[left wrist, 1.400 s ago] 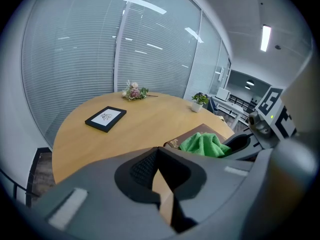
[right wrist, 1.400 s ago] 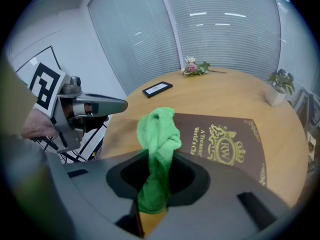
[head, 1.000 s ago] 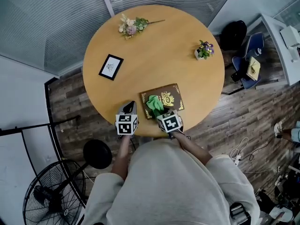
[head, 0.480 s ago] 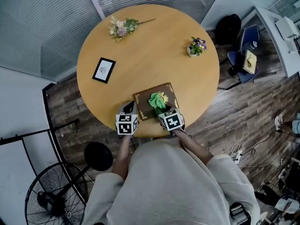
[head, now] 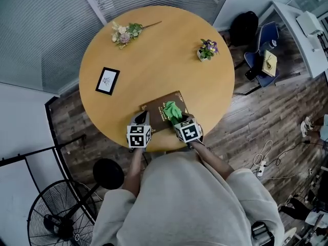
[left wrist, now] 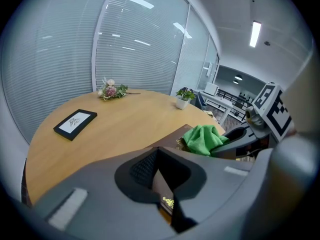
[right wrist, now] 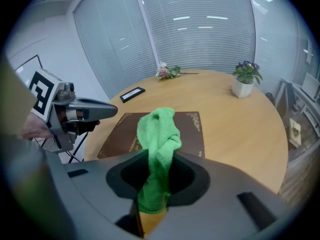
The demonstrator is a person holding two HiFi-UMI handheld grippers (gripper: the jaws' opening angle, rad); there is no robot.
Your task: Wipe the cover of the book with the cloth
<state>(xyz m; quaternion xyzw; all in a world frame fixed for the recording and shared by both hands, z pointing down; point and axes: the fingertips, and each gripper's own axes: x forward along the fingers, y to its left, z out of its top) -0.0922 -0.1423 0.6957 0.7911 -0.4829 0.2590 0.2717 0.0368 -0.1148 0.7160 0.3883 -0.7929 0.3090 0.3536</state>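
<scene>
Right gripper [head: 180, 121]: jaws clamped on the cloth [right wrist: 159, 134], which stands up out of them in a green bunch.
Left gripper [head: 142, 119]: jaws closed on the book's near left corner, as its own view reads it; it seems to pin the book [right wrist: 192, 134].
Book: flat on the table [head: 154, 55] at the near edge, just ahead of both grippers, cover up.
Cloth on book: the bunch's free end sits over the middle of the cover and seems to rest on it.
Long axis: across the person, left to right, with the right end tilted a little away.
Nearer gripper: the right one, with bare cover to either side of the cloth; a wipe would likely run along that axis.
Beyond: frame [head: 107, 80], flower sprig [head: 123, 31] and potted plant [head: 206, 49], all well apart from the book.
</scene>
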